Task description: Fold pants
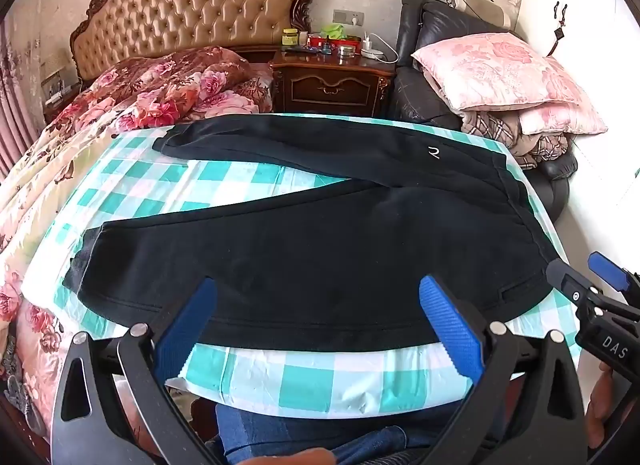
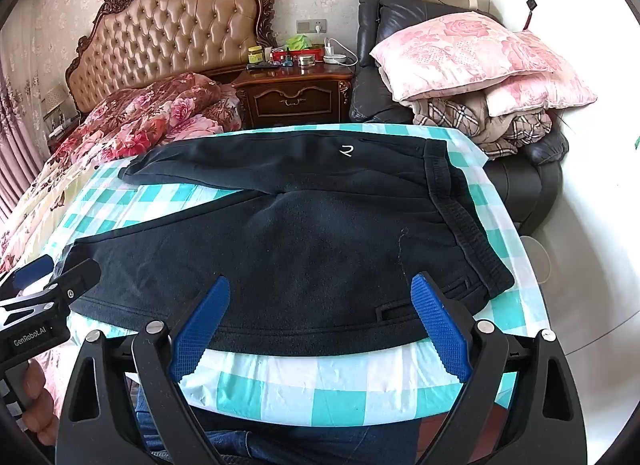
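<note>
Pants (image 1: 320, 261), black fleece, matte and slightly fuzzy, spread flat and unfolded on a teal-and-white checked cloth (image 1: 224, 181) over the bed. Long axis across the view: ribbed elastic waistband (image 2: 460, 217) at right, cuffs at left. Legs splayed in a V from the crotch; far leg (image 1: 288, 145) angled toward the headboard side, near leg parallel to the near cloth edge. Small white logo (image 2: 346, 151) on the far hip; slit pocket (image 2: 394, 311) near the waistband on the near side.

Left gripper (image 1: 320, 329) over the near leg's lower hem area, jaws wide apart, nothing between the blue ribbed pads (image 1: 452, 333). Right gripper (image 2: 320, 333) nearer the waistband end, jaws likewise spread, empty, pads above the near fabric edge. Contact with fabric not discernible for either.

Beyond: floral quilt (image 1: 152, 93) bunched at upper left, tufted tan headboard (image 1: 192, 13) with carved dark frame, dark wood nightstand (image 1: 332, 85) cluttered with jars and chargers, black leather armchair (image 2: 532, 181) stacked with pink floral pillow (image 2: 472, 53) and plaid blanket (image 2: 480, 121).
</note>
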The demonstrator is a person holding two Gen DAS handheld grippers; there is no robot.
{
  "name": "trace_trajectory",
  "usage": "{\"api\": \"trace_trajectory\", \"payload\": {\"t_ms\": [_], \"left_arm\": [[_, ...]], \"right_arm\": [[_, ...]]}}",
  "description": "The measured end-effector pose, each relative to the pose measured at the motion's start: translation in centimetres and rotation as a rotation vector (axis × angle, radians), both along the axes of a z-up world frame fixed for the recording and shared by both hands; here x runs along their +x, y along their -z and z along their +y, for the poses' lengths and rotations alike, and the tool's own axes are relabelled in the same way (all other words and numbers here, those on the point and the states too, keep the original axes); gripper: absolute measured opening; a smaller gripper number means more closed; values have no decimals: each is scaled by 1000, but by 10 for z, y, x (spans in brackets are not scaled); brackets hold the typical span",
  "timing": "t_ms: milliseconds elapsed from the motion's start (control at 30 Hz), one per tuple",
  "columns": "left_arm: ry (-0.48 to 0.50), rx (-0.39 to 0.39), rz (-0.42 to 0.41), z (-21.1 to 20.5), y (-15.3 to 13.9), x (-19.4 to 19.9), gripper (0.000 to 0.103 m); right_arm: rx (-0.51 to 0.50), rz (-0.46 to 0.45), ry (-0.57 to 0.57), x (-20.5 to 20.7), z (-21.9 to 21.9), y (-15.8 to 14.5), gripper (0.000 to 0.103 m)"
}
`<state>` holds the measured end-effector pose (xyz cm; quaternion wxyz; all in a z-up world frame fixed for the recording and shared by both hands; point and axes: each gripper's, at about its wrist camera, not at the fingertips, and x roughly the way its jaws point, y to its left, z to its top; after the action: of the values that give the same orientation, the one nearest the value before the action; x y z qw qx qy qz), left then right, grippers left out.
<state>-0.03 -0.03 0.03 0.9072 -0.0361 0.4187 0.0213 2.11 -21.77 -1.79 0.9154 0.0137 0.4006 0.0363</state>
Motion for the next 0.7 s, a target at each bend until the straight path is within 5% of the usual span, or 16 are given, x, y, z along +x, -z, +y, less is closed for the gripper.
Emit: {"api": "trace_trajectory", "payload": {"t_ms": [700], "left_arm": [[3,-1,5,0,4,-2,101]], "right_arm": [[-4,3,-1,1,-1,1,89]]}}
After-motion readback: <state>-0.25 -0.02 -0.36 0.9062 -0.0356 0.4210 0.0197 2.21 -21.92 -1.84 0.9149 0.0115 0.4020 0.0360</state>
